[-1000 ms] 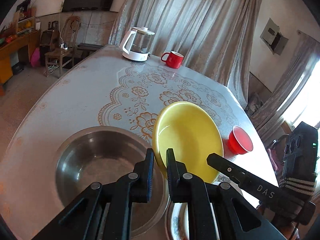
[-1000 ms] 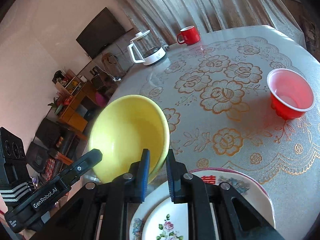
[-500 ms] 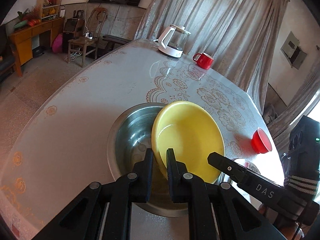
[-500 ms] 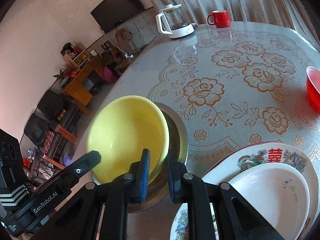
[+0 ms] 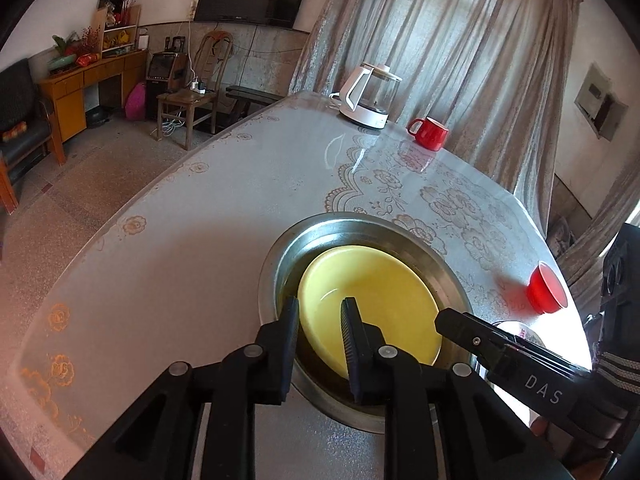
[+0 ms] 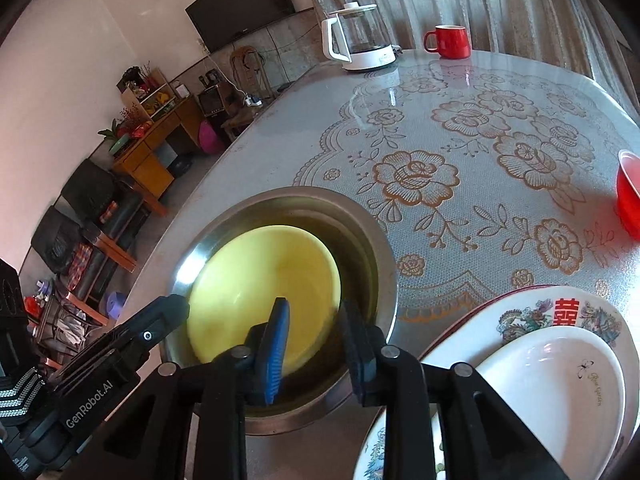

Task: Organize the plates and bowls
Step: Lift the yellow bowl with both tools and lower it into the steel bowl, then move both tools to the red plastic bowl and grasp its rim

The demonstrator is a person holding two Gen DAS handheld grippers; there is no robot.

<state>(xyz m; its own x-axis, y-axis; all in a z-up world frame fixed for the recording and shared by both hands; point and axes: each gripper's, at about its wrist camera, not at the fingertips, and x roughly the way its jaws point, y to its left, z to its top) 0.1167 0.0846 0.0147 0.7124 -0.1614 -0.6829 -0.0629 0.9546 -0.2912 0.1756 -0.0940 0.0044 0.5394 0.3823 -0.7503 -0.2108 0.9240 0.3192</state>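
Note:
A yellow bowl lies inside a wide steel bowl on the table. My left gripper straddles the yellow bowl's near rim. Its jaws are opening, and a gap shows between the pads and the rim. My right gripper straddles the rim on the opposite side. Its jaws are opening too, and its blue pads stand off the rim. At my right, a white bowl sits on a flowered plate.
A red plastic cup stands right of the steel bowl. A red mug and a glass kettle are at the table's far end. The table edge curves away on the left, with floor and chairs beyond.
The yellow bowl, held tilted by both grippers, came down into the steel bowl and now lies flat. Both pairs of jaws have parted from its rim.

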